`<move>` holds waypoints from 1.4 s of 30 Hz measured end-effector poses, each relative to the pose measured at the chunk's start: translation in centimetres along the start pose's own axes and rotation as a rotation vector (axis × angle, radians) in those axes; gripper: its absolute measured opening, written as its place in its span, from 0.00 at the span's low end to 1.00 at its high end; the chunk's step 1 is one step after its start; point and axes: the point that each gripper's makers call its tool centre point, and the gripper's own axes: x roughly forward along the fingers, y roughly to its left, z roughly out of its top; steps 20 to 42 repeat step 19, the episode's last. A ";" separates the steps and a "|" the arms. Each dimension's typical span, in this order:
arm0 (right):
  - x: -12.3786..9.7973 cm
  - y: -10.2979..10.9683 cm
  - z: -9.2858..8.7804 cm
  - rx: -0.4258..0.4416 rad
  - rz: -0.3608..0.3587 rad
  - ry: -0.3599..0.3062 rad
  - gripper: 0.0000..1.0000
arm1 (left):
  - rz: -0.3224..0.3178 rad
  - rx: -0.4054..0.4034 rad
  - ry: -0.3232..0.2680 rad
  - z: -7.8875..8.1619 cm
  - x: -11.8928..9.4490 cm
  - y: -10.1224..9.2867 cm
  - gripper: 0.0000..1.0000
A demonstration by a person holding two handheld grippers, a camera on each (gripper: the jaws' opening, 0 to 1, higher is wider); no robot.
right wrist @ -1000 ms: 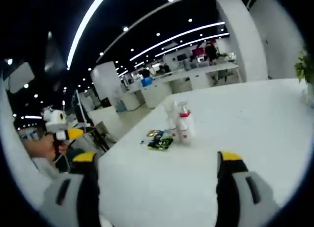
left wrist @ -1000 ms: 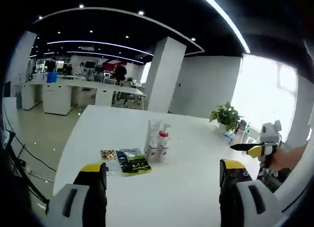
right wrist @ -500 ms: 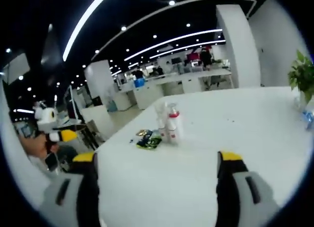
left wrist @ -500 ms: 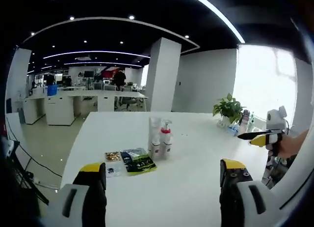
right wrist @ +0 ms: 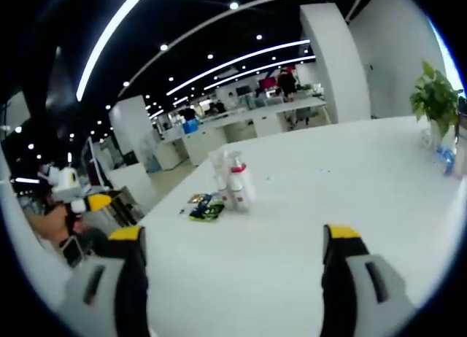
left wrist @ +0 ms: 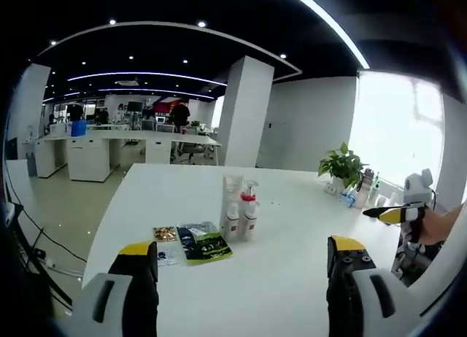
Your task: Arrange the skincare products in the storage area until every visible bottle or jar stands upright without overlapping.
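Three white skincare bottles [left wrist: 239,207] stand upright in a tight cluster on the white table [left wrist: 292,271], one a spray bottle with a red collar [left wrist: 249,205]. The same bottles [right wrist: 229,182] show in the right gripper view. Flat sachets, a green-black one [left wrist: 203,243] and a smaller gold one [left wrist: 164,234], lie just left of them. My left gripper [left wrist: 241,279] is open, well short of the bottles, nothing between its jaws. My right gripper [right wrist: 237,268] is open too, far from the bottles. The right gripper [left wrist: 398,213] appears at the right edge of the left gripper view, held by a hand.
A potted plant [left wrist: 343,166] and several small bottles [left wrist: 363,187] stand at the table's far right edge. The sachets [right wrist: 206,206] lie near the table's left edge in the right gripper view. White desks [left wrist: 109,144], a pillar [left wrist: 244,111] and people stand beyond.
Both cameras have shifted slightly; in the right gripper view the bottles drifted left and the plant came further in. The bottles and sachets have not moved. Both grippers stay open.
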 end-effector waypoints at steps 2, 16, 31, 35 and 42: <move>0.0 -0.1 0.0 0.004 0.000 -0.001 0.99 | 0.001 -0.002 -0.002 0.1 0.1 0.0 1.00; 0.4 -0.7 0.1 0.014 0.003 0.007 0.99 | 0.010 -0.010 0.010 -0.5 0.4 -0.2 0.99; 0.8 -0.6 0.1 0.014 0.011 0.010 0.99 | 0.017 -0.007 0.012 -0.4 0.3 0.0 0.98; 0.8 -0.6 0.1 0.014 0.011 0.010 0.99 | 0.017 -0.007 0.012 -0.4 0.3 0.0 0.98; 0.8 -0.6 0.1 0.014 0.011 0.010 0.99 | 0.017 -0.007 0.012 -0.4 0.3 0.0 0.98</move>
